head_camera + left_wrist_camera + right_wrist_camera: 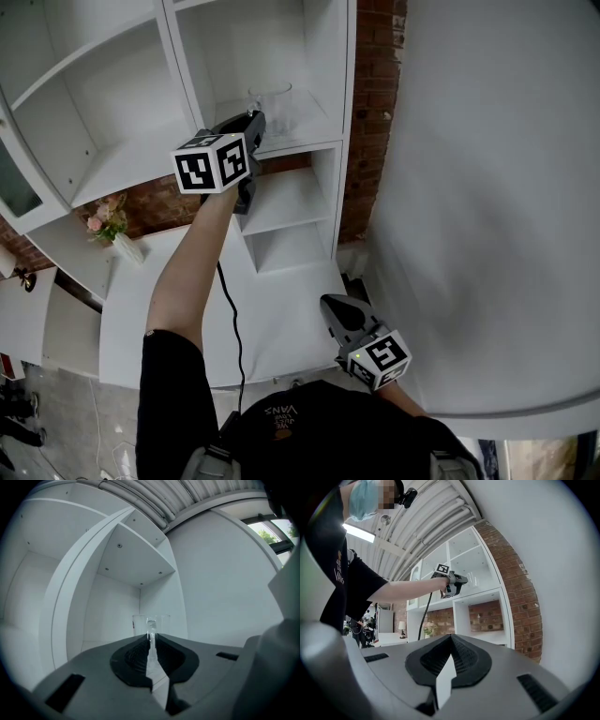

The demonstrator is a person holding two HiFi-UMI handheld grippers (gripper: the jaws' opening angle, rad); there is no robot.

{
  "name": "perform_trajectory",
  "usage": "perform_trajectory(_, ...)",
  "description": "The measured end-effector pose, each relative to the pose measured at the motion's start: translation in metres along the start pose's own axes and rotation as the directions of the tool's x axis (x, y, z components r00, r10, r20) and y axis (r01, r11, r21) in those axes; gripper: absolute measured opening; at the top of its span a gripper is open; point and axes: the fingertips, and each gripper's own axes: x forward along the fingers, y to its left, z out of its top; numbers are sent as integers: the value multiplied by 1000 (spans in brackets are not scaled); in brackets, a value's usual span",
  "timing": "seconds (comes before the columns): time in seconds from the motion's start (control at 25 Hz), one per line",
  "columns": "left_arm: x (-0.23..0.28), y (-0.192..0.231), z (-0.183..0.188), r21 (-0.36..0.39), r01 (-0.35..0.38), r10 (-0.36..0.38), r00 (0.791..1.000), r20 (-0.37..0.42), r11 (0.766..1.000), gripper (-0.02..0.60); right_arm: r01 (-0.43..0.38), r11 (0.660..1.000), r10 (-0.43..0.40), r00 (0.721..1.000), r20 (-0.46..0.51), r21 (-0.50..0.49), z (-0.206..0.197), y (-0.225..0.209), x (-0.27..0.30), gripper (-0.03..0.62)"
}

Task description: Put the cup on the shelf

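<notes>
A clear glass cup (273,105) stands on an upper right shelf (314,127) of the white shelving unit. My left gripper (255,118) reaches up to it from the front left, arm stretched out. In the left gripper view the cup (151,622) sits just past the gripper's (151,638) tips, and the jaws are pressed together on a thin strip of its glass. My right gripper (331,303) hangs low by the white wall, shut with nothing in it (451,637). From there the left gripper (461,580) and the cup (472,579) show far off at the shelf.
A small vase of pink flowers (110,223) stands on the white counter (281,319) at the left. Red brick (377,94) shows behind and beside the shelves. A large white wall (487,187) fills the right. A black cable (231,319) hangs from the left gripper.
</notes>
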Motion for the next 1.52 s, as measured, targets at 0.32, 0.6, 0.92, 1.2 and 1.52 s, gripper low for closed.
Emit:
perform_trajectory(0.32, 21, 4, -2, 17, -56, 57, 997, -47, 998, 25, -6, 1000, 6, 1000, 3, 4, 7, -2, 4, -5)
perform_trajectory(0.6, 31, 7, -2, -12, -104, 101, 987, -126, 995, 25, -15, 1000, 15, 1000, 17, -13, 13, 1, 8, -5)
perform_trajectory(0.92, 40, 14, -4, 7, -151, 148, 962, -227, 989, 25, -37, 999, 38, 999, 15, -14, 15, 8, 10, -5)
perform_trajectory(1.2, 50, 20, -5, 79, -179, 195, 934, -299, 981, 25, -35, 999, 35, 999, 10, -19, 14, 9, 7, -5)
perform_trajectory(1.52, 64, 29, -7, 114, -204, 232, 906, -353, 972, 26, 10, 1000, -9, 1000, 20, -11, 15, -5, -2, -6)
